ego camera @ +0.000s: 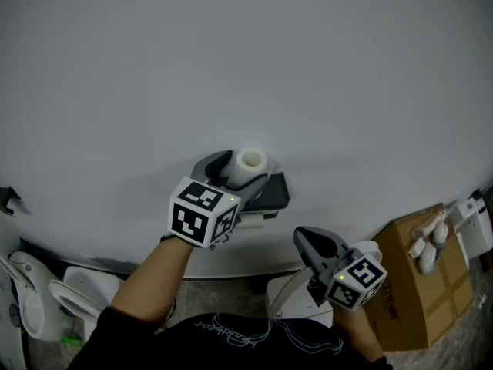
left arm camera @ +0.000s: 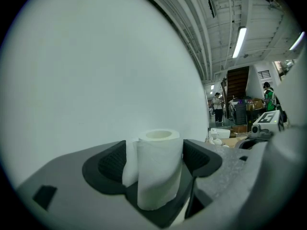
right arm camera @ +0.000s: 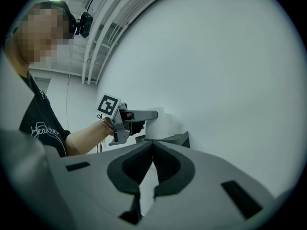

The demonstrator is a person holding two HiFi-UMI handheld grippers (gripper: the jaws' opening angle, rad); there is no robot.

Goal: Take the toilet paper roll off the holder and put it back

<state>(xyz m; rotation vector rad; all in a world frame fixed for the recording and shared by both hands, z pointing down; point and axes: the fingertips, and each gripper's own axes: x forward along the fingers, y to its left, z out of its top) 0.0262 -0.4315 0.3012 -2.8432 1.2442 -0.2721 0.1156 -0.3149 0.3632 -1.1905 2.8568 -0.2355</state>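
The white toilet paper roll [ego camera: 251, 163] stands upright on the dark holder [ego camera: 273, 194] fixed to the wall. My left gripper [ego camera: 235, 169] reaches around it. In the left gripper view the roll [left arm camera: 158, 169] sits between the two wide-spread pads [left arm camera: 111, 164], with a loose flap of paper lying toward the left one; the pads do not squeeze it. My right gripper [ego camera: 306, 240] hangs lower and to the right, away from the roll, jaws together and empty [right arm camera: 152, 164]. From its view I see the left gripper [right arm camera: 143, 115] at the roll [right arm camera: 164, 124].
A plain white wall [ego camera: 231, 68] fills the upper view. A cardboard box [ego camera: 408, 291] with small white items on top stands at the lower right. A white toilet [ego camera: 73, 295] is at the lower left, and a white fixture [ego camera: 291, 293] is below the right gripper.
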